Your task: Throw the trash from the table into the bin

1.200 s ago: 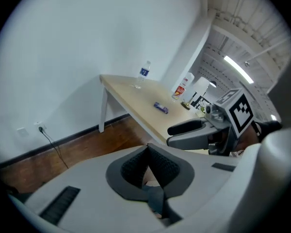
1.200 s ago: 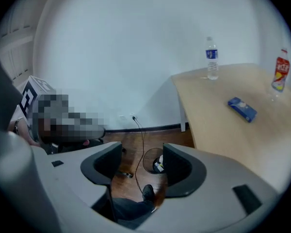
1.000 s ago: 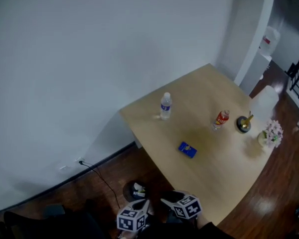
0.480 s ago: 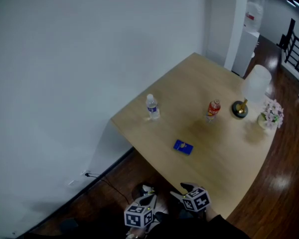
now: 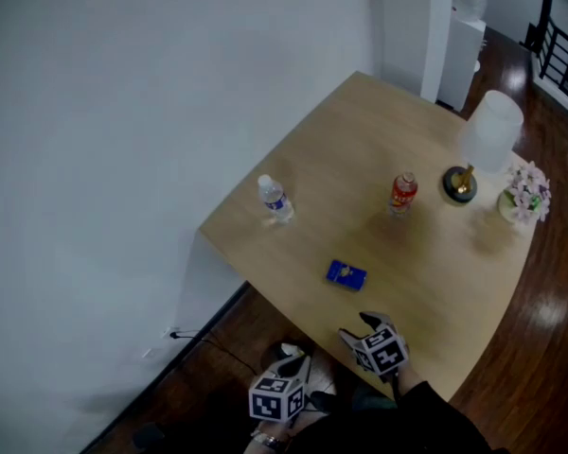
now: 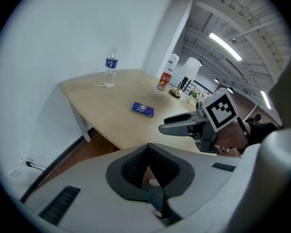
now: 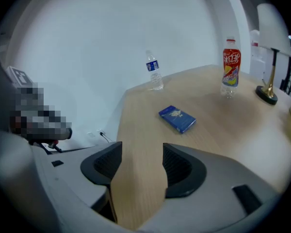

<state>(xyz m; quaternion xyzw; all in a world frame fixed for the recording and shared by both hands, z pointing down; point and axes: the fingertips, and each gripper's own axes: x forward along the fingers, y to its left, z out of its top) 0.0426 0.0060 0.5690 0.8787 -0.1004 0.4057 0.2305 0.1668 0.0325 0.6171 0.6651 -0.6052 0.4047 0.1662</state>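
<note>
Blue packet [image 5: 346,273] near table [image 5: 426,282] edge.

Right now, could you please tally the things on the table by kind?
Bottles: 2 (water bottle, red-labelled drink bottle)
Blue packet: 1
Table lamp: 1
Flower vase: 1
Total: 5

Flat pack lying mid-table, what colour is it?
The flat pack is blue with a pale mark on top, clearest in the right gripper view.
</note>
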